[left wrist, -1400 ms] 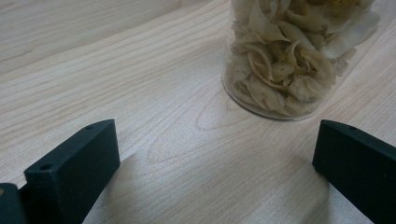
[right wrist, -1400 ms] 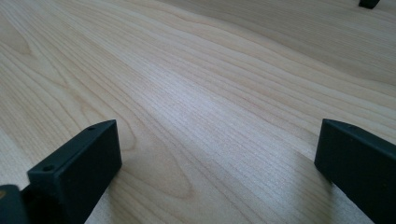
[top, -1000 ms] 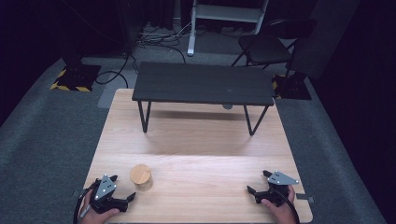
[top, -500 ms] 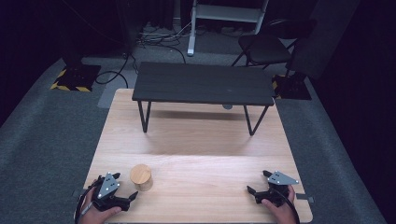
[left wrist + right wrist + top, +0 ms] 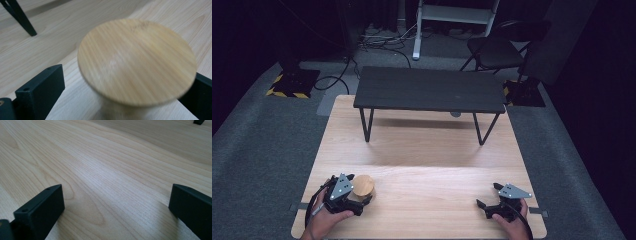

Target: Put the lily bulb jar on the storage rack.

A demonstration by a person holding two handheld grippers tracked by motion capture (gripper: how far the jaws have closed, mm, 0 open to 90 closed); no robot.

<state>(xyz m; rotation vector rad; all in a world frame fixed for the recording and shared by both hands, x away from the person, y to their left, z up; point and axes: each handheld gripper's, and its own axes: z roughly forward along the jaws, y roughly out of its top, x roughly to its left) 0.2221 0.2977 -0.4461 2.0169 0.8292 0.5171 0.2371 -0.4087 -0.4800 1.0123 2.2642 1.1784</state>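
At seven o'clock on the pale wooden table (image 5: 422,165), my left gripper (image 5: 346,196) has its jaws spread wide either side of the round bamboo-topped container (image 5: 136,61), not yet touching it; I judge that's lined up for a grab around the body beneath the wide lid. Up at twelve o'clock stands the low black bench (image 5: 430,90), clear of everything. Over at five o'clock my right gripper (image 5: 499,205) waits low over bare wood, jaws apart, holding nothing.
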